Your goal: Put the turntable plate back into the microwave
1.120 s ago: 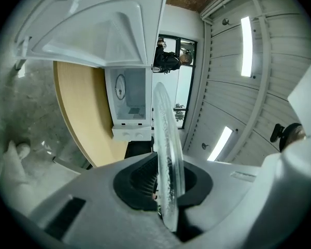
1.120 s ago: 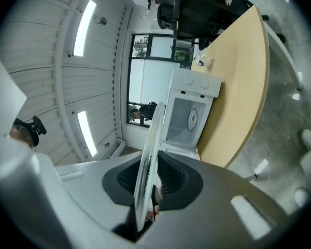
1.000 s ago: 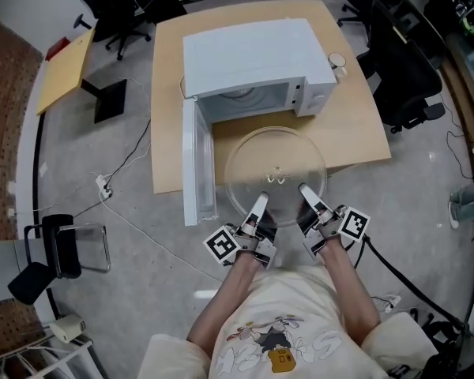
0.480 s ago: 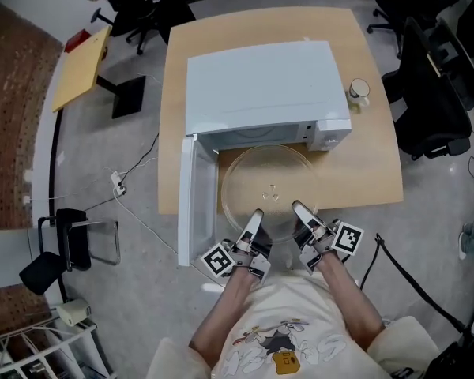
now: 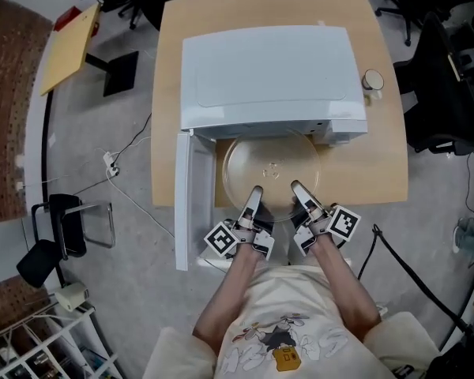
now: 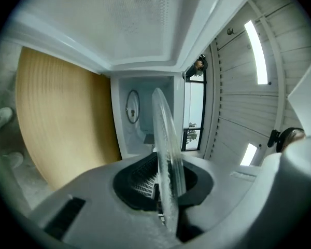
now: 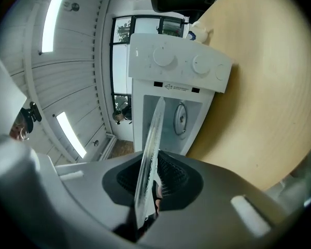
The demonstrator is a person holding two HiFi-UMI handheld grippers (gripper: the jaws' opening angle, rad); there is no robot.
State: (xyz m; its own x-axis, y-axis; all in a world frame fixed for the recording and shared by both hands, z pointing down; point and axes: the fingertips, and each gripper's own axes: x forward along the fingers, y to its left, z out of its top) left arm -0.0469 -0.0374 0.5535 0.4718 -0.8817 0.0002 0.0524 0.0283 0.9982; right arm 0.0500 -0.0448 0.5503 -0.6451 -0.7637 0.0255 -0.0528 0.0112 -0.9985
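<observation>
The plate [image 5: 270, 166] is gripped at its near rim by the left gripper [image 5: 254, 192] and the right gripper [image 5: 299, 188] (jaws pressed on the glass edge). It is held level ahead of both, its far edge at the mouth of the microwave [image 5: 268, 73], whose door [image 5: 191, 204] is swung open just left of the left gripper.

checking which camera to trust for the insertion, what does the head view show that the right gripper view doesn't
Only the head view: the microwave's top, its open door swung out at the left, and the left gripper beside the right gripper, both on the plate's near rim.
Only the right gripper view: the control panel with two knobs, the cavity below it, and that gripper's fingers clamped on the plate's edge.
Both: the glass turntable plate, the wooden table and the cup beside the microwave.
</observation>
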